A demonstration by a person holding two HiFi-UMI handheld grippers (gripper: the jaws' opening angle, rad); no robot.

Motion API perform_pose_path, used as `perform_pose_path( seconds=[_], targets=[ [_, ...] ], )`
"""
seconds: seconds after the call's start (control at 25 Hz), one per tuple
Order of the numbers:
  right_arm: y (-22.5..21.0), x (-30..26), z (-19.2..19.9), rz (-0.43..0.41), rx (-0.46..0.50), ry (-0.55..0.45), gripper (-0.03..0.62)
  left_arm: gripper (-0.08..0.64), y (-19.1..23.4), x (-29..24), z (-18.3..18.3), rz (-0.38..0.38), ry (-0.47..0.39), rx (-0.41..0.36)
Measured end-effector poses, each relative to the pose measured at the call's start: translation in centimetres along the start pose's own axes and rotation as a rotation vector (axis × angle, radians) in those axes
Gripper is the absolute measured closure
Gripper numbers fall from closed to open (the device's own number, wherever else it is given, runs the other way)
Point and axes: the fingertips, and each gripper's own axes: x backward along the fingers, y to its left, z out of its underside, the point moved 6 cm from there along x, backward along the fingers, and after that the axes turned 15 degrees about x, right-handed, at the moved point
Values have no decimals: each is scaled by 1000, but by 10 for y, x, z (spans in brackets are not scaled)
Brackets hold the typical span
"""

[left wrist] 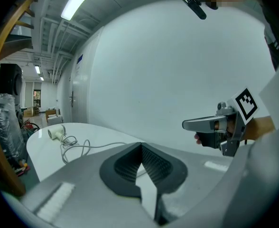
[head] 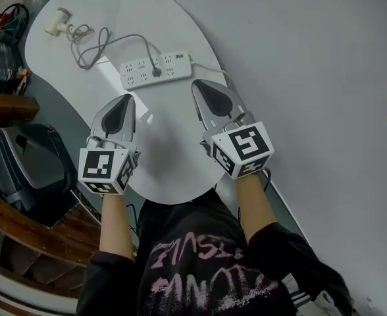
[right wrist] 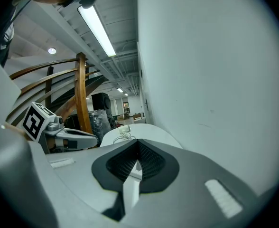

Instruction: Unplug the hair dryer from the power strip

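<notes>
A white power strip (head: 155,70) lies on the white table (head: 174,170), with a dark plug (head: 156,72) seated in it. Its grey cord (head: 98,45) loops back to the cream hair dryer (head: 60,20) at the table's far left end. Both grippers hover over the near part of the table, short of the strip. My left gripper (head: 124,102) is shut and empty, and so is my right gripper (head: 203,87), near the strip's right end. The left gripper view shows the hair dryer (left wrist: 56,133) and cord (left wrist: 82,148) beyond its closed jaws. The strip is hidden in both gripper views.
A plain white wall (head: 312,78) runs along the table's right side. Left of the table stand a dark case (head: 22,170) and a wooden railing (head: 9,107), with red cables (head: 6,15) on the floor farther back.
</notes>
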Motion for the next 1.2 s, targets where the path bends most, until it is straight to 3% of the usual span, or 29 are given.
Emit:
perform_pose_path(
  seconds=[0.6, 1.04, 1.2],
  targets=[
    [9, -13, 26, -3, -14, 64, 578, 560, 16, -13, 23, 21, 44, 40],
    [0, -10, 35, 33, -30, 86, 578, 558, 20, -42, 23, 52, 98, -4],
    [-4, -8, 38, 48, -38, 92, 578, 528, 20, -55, 23, 60, 115, -27]
  ],
)
